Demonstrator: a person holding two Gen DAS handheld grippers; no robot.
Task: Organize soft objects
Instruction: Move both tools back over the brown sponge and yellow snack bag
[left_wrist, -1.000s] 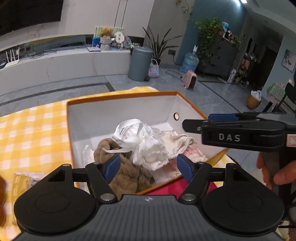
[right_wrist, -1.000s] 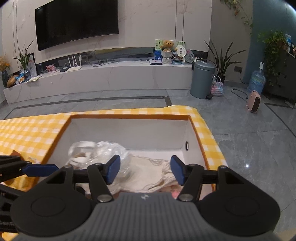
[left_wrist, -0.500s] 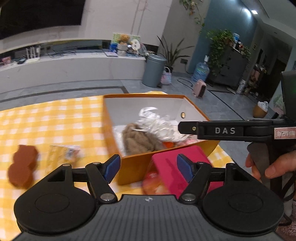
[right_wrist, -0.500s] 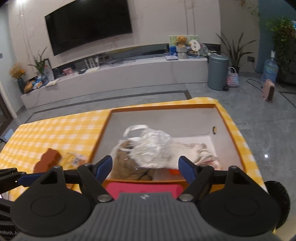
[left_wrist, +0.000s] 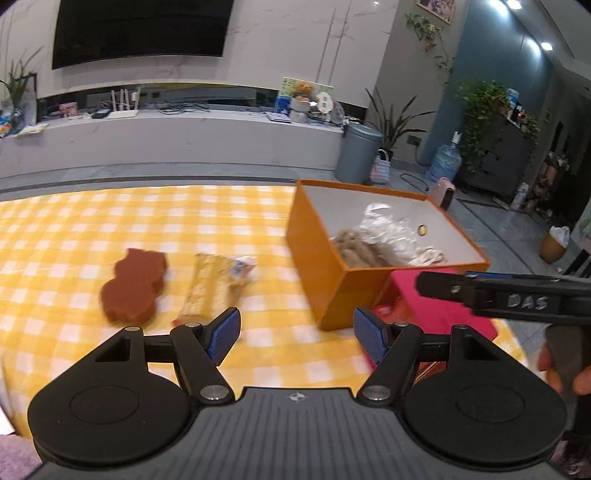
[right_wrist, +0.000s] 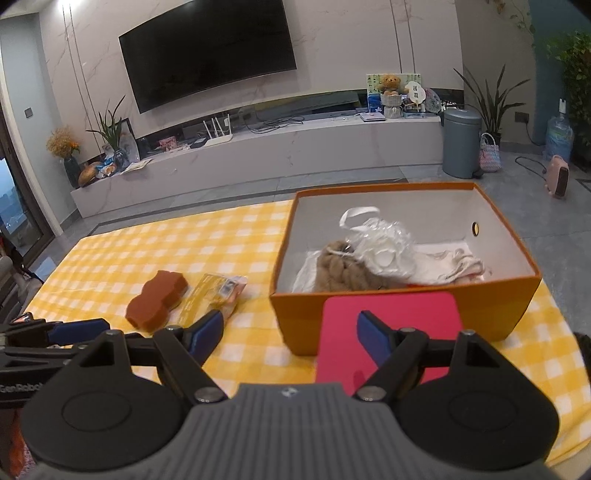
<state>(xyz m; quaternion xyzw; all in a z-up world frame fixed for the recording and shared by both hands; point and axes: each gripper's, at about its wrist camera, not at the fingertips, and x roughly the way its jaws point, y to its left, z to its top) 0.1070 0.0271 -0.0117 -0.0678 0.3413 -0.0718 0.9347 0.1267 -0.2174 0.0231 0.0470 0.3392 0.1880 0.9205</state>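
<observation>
An orange box (right_wrist: 495, 306) (left_wrist: 317, 258) stands on the yellow checked tablecloth (right_wrist: 166, 243). It holds brown yarn (right_wrist: 343, 269), a clear plastic bag with white stuff (right_wrist: 384, 240) and a cream cloth (right_wrist: 454, 264). A brown sponge (left_wrist: 133, 288) (right_wrist: 155, 299) and a yellow packet (left_wrist: 214, 284) (right_wrist: 214, 291) lie left of the box. A pink flat pad (right_wrist: 391, 332) (left_wrist: 436, 317) leans at the box's near side. My left gripper (left_wrist: 295, 338) is open and empty, above the cloth near the packet. My right gripper (right_wrist: 290, 334) is open and empty, in front of the pad.
The table's right edge drops to a grey tiled floor (right_wrist: 554, 229). A long white TV bench (right_wrist: 277, 147), a grey bin (right_wrist: 461, 142) and plants stand far behind. The right gripper's body (left_wrist: 517, 299) shows at the right of the left wrist view.
Both grippers have pulled back and up from over the box, and the left one has swung left. The sponge and packet have come into view. Both stay open and empty.
</observation>
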